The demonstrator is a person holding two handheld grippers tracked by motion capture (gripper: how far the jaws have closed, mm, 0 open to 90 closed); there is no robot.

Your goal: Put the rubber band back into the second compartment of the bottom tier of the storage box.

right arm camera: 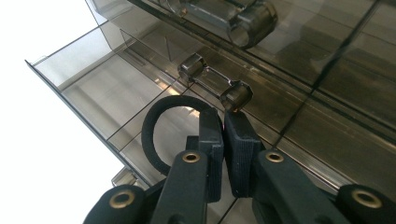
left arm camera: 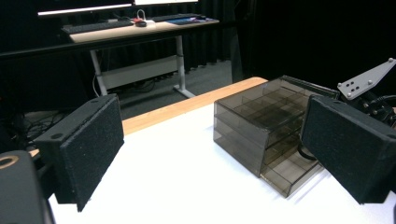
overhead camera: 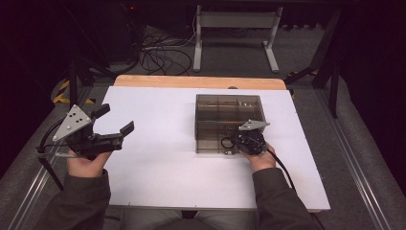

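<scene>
Right gripper (right arm camera: 223, 140), jaws clamped on a black hair tie (right arm camera: 161, 126), should lower it into the open bottom drawer (right arm camera: 102, 93) before releasing; left gripper (left arm camera: 210, 154) idles wide open.

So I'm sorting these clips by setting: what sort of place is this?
Probably a lab or recording workspace: a white table for the work, dark curtains around it, loose cables on the carpet, and a desk with a keyboard in the left gripper view.

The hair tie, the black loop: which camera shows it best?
The right gripper view: the hair tie loops up close, pinched in the right claw over an open drawer. The high view shows a tiny ring; the left gripper view, just a dark sliver.
</scene>
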